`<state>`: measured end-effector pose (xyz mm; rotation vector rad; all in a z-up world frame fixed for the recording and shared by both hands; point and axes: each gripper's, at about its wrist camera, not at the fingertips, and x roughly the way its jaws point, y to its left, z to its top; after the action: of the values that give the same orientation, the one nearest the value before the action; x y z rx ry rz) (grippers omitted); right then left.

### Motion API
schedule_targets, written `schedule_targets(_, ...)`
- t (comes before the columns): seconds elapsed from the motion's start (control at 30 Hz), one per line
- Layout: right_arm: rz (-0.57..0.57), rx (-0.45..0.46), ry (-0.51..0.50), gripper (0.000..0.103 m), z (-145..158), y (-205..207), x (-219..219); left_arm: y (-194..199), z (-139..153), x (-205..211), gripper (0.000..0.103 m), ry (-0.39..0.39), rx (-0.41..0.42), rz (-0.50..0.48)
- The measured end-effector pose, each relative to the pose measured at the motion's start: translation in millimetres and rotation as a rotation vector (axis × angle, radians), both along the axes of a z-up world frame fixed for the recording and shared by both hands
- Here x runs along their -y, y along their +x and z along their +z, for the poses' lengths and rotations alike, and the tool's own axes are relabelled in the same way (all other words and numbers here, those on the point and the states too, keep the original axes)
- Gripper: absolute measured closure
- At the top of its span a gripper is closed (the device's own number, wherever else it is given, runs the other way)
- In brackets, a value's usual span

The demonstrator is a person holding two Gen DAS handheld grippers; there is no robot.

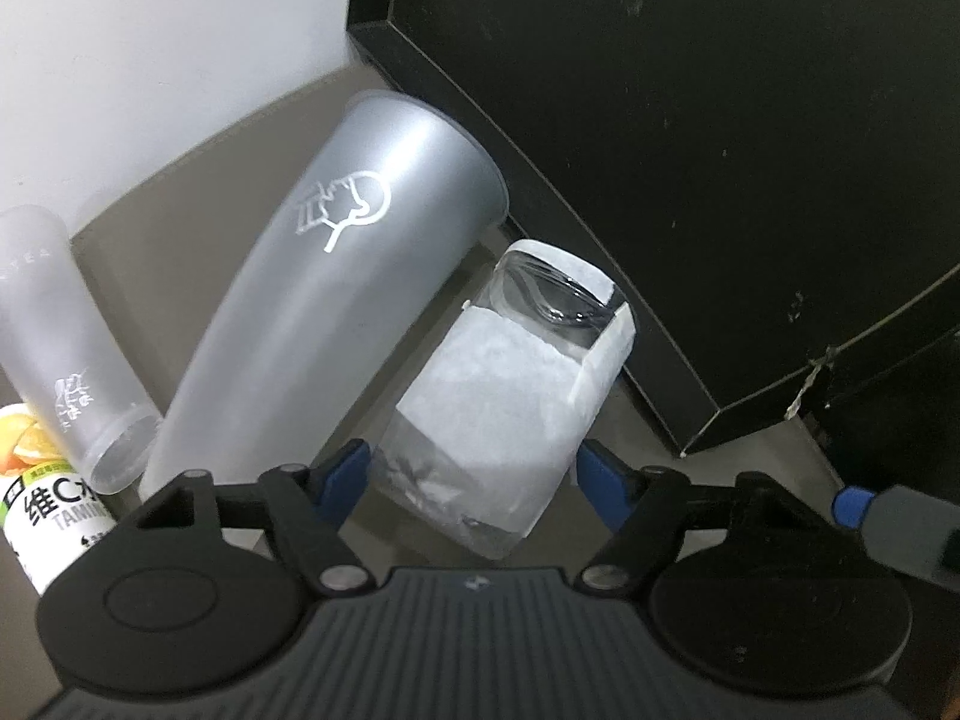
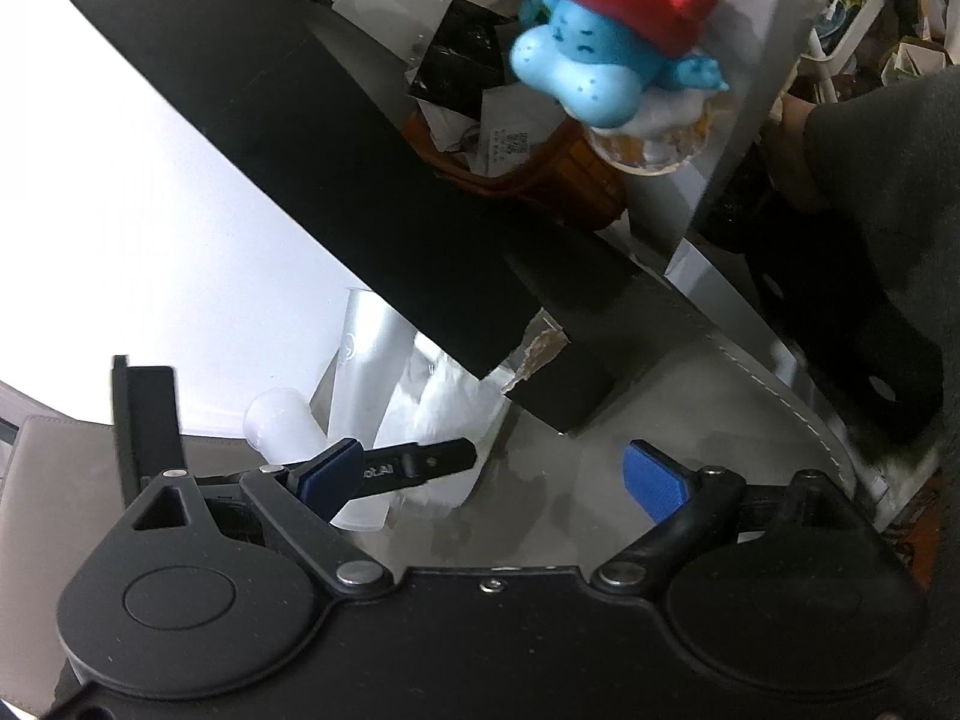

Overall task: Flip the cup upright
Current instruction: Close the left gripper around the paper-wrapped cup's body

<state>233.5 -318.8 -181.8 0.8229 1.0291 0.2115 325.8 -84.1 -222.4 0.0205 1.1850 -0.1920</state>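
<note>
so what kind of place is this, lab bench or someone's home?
Most likely a home or a lived-in room, not a lab: takeaway-style frosted plastic cups and a vitamin C drink bottle on a grey tabletop, plus a blue toy figure amid shelf clutter.

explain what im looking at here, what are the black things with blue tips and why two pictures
These are two hand-held grippers, tools a person squeezes, each with a camera looking forward along its two blue-padded fingers. So each picture is one gripper's own view.

In the left wrist view, the left gripper has a clear glass wrapped in white paper between its fingers. The pads sit at its sides, but I cannot tell if they grip it. The glass looks tilted. Beside it are a tall frosted cup, a smaller frosted cup and an orange-labelled bottle, near a black box on a grey surface.

In the right wrist view, the right gripper is open and holds nothing. A blue toy figure with a red hat sits behind.
</note>
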Motion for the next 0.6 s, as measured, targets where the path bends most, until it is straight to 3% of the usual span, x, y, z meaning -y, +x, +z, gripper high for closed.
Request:
schedule_targets(0.37, 0.008, -0.005, 0.016, 0.01, -1, 1, -4, -26, 23, -10, 0.031, -0.045, 0.048, 0.016)
schedule_targets(0.6, 0.0, -0.048, 0.151, 0.009, -13, 2, 1, -51, 44, -17, 0.031, -0.078, 0.083, 0.04)
